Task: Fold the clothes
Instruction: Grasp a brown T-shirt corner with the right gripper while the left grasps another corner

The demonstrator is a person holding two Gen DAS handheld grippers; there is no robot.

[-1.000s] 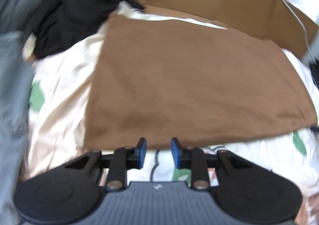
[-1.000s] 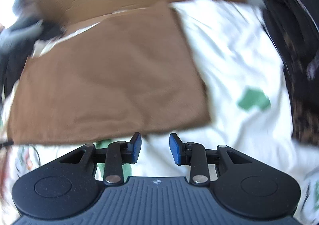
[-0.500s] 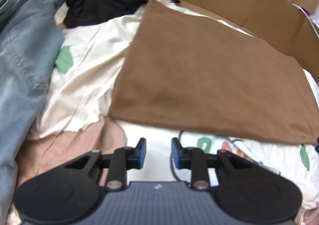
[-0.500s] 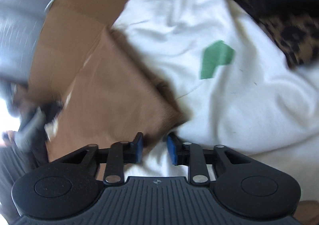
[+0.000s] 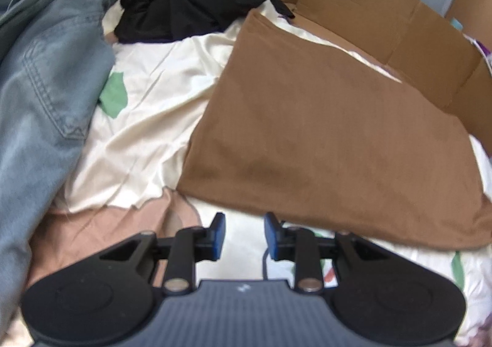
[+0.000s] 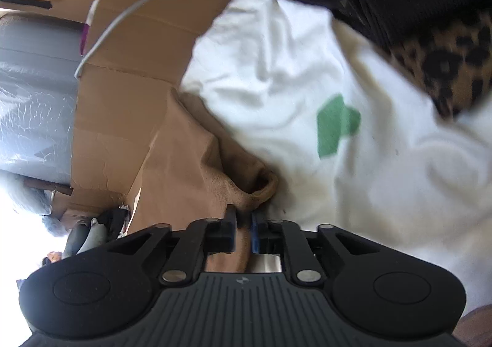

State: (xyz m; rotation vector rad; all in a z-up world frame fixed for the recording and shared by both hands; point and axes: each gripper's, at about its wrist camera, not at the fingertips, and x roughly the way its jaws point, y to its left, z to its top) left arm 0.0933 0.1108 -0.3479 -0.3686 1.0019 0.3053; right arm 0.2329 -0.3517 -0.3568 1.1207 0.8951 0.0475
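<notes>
The left gripper [image 5: 243, 234] hovers open and empty just short of the flat brown folded cloth garment [image 5: 323, 137] on the cream bedsheet [image 5: 147, 119], while the right gripper [image 6: 244, 231], jaws opening slightly, pinches its right corner, which looks light, limp and best held by corners.

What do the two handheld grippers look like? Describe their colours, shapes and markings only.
Both the left gripper and the right gripper look alike: a matte black body with a ribbed centre plate bearing a small white mark, a round disc at each side, black linkage arms with silver pins, and two short fingers faced with blue pads. No sleeve or hand is in view.
</notes>
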